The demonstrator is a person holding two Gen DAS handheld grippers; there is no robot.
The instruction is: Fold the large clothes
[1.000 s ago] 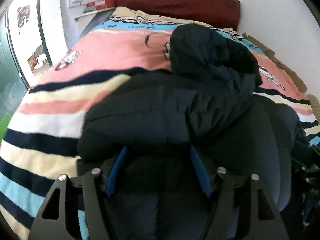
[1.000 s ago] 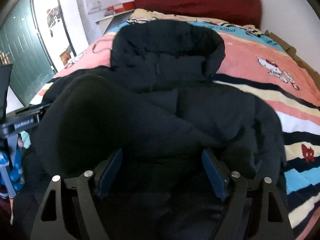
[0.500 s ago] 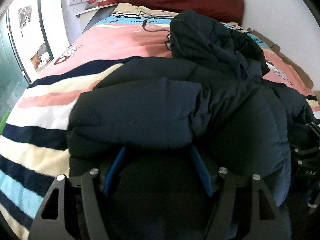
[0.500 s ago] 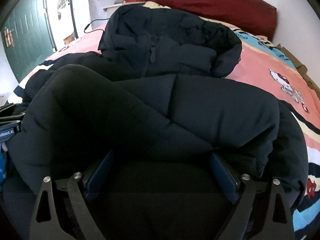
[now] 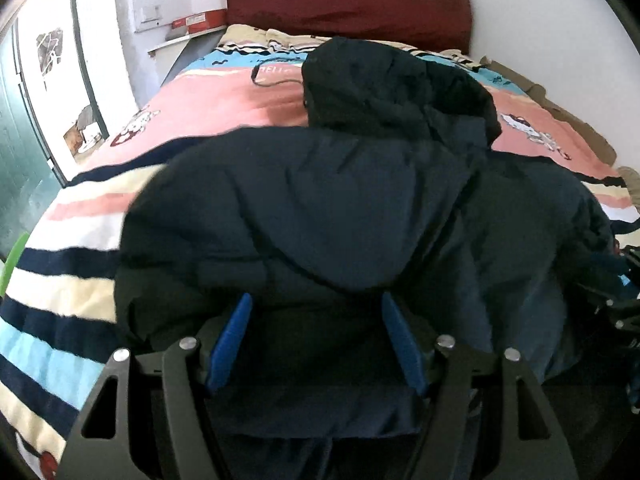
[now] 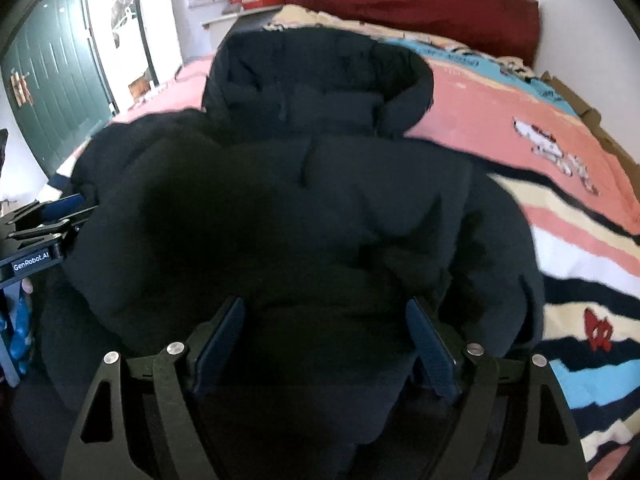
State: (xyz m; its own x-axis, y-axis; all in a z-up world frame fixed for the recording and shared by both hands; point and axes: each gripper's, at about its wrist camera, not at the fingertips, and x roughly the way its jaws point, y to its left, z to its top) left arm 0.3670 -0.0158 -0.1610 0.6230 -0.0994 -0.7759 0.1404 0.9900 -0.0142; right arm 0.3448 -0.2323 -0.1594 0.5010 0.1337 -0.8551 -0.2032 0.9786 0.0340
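Observation:
A dark navy puffer jacket with a hood lies on the striped bedspread. It also fills the right wrist view, hood at the far end. My left gripper has its blue pads spread wide around the jacket's near hem, which bulges up between them. My right gripper likewise straddles the near hem with wide-set pads. The fingertips of both are buried in the fabric. The left gripper's body shows at the left edge of the right wrist view.
The bed has a dark red headboard against a white wall. A green door and a doorway stand to the left. A shelf with a red box is beside the headboard. A black cord lies on the pink stripe.
Both grippers have drawn back and lifted a little; the jacket's folded near part sits further from the cameras than half a second ago, and the hood looks further away.

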